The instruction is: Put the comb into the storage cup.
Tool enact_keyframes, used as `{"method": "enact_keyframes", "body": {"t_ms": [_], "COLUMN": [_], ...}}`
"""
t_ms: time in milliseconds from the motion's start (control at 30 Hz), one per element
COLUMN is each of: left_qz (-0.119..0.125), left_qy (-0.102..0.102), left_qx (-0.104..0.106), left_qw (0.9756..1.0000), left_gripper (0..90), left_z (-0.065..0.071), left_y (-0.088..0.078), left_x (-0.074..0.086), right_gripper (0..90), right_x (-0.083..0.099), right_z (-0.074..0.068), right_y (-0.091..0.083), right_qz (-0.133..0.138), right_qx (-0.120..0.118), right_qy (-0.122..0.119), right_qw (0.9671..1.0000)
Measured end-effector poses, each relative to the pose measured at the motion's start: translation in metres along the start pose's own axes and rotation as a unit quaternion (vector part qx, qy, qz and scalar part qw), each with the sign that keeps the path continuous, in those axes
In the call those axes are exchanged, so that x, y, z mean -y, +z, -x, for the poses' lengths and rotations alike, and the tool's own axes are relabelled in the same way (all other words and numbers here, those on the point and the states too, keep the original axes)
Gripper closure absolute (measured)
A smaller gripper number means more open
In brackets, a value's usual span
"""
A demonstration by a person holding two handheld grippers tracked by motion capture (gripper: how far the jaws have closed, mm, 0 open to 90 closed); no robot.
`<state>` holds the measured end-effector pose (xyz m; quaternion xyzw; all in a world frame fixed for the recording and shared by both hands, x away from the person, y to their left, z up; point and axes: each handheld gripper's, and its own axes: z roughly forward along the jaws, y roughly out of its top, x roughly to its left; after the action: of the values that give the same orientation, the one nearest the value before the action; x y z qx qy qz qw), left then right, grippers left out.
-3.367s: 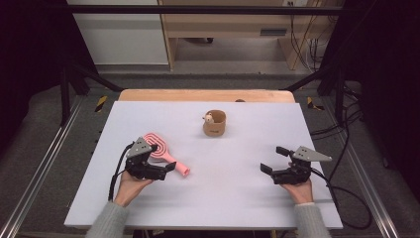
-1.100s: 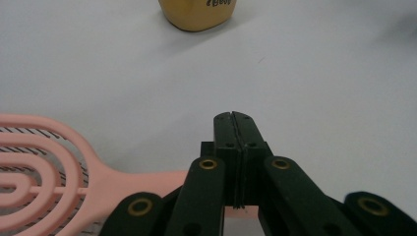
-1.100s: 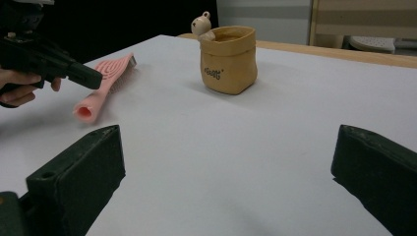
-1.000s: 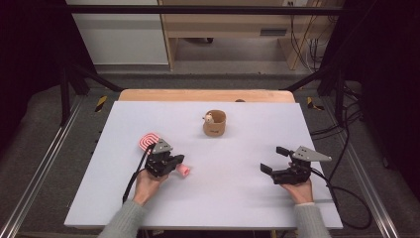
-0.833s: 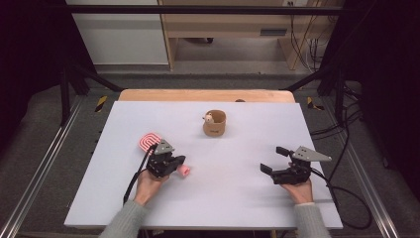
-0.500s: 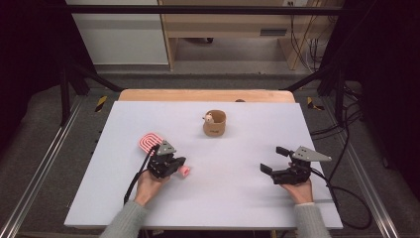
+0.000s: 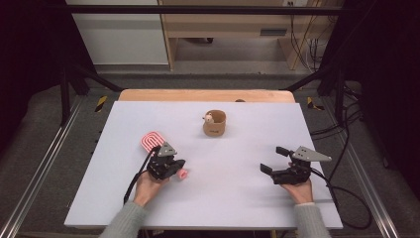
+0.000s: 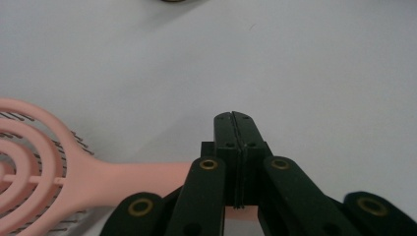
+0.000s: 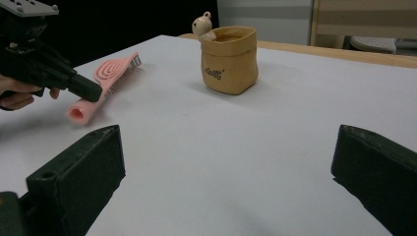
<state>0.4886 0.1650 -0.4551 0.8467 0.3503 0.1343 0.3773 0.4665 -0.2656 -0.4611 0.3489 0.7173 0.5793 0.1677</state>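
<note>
Jaws of my left gripper clamp the pink hairbrush by its handle, ready for lifting, left of the tan cup; my right gripper's jaws stand apart, idle.

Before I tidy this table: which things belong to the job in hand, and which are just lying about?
In the job:
- pink hairbrush
- left gripper, jaws shut on the brush handle

Lying about:
- tan pot with a small figure at its rim, standing apart
- right gripper, open, holding nothing
</note>
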Motion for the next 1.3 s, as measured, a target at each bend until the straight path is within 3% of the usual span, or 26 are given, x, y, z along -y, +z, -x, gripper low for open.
{"method": "enact_keyframes", "body": {"t_ms": [1300], "left_qz": [-0.044], "left_qy": [0.027], "left_qx": [-0.006], "left_qw": [0.9986], "left_gripper": [89.6], "left_z": [0.004], "left_y": [-0.012], "left_x": [0.008], "right_gripper": [0.2], "right_x": [0.0], "right_z": [0.0], "right_y": [0.0], "right_qz": [-0.001], "right_qx": [-0.001], "right_qy": [0.001], "right_qw": [1.0]}}
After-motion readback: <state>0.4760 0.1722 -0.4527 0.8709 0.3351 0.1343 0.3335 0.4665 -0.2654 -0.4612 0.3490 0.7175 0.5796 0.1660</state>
